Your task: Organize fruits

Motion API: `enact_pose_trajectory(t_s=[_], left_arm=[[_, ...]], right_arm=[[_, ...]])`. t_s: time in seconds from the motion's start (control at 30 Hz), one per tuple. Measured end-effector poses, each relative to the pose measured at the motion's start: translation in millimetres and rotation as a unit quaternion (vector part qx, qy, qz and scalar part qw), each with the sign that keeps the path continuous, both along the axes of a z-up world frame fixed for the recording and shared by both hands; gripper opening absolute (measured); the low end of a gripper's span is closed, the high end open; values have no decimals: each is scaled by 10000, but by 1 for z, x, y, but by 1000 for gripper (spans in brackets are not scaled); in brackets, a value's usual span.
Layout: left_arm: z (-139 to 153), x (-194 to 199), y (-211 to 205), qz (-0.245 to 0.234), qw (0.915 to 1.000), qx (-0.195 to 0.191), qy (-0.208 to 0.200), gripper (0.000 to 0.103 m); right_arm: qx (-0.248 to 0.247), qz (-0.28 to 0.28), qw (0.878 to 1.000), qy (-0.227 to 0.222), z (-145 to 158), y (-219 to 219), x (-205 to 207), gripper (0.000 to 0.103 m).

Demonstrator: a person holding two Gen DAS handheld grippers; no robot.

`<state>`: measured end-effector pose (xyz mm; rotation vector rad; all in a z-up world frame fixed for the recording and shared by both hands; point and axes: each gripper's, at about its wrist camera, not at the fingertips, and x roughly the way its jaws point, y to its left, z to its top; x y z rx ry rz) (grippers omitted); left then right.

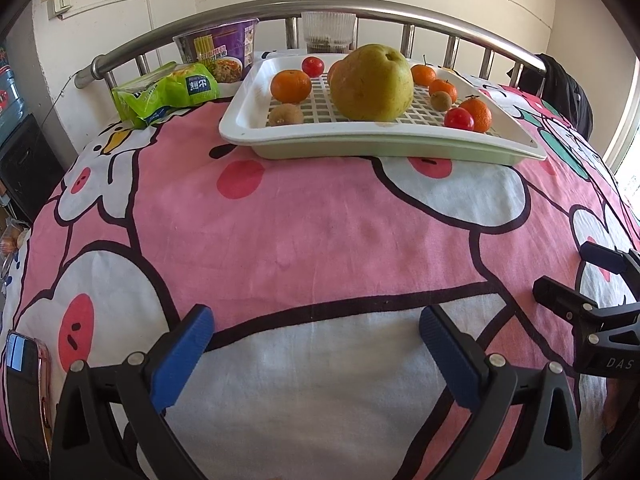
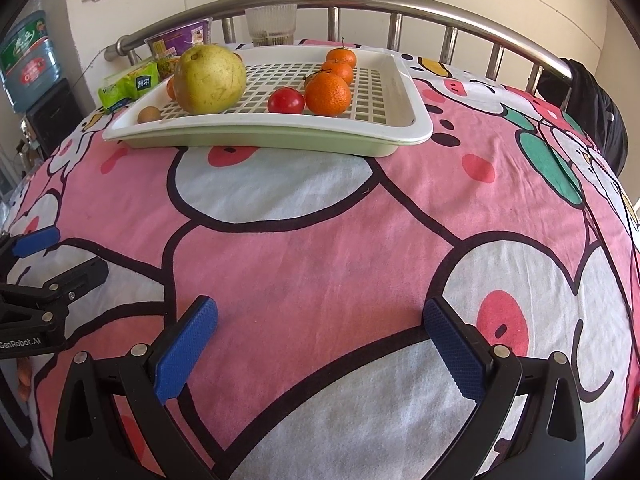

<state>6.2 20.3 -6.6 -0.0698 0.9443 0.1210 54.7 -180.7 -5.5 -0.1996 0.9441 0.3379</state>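
A white slatted tray (image 1: 360,140) (image 2: 412,120) sits at the far side of the pink cartoon sheet. On it stand a large yellow-green pear (image 1: 370,82) (image 2: 210,78), several mandarins (image 1: 291,86) (image 2: 328,94), two red tomatoes (image 1: 459,119) (image 2: 285,100) and two brown kiwis (image 1: 285,114) (image 2: 149,113). My left gripper (image 1: 316,336) is open and empty, well short of the tray. My right gripper (image 2: 320,328) is open and empty too, beside the left one; it shows at the right edge of the left view (image 1: 576,280).
A green snack bag (image 1: 168,90), a purple instant-noodle bowl (image 1: 218,50) and a clear ribbed cup (image 1: 328,32) stand behind the tray by the metal bed rail (image 1: 280,10). A phone (image 1: 24,360) lies at the left. A water jug (image 2: 28,60) stands beside the bed.
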Motion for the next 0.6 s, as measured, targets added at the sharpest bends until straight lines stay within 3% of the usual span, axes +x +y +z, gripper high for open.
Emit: enact_pose_trajectory(t_s=[0.6], left_arm=[[0, 0, 0, -101, 9999, -7, 2, 103]], right_arm=[[-9, 1, 10000, -1, 0, 0, 0, 103]])
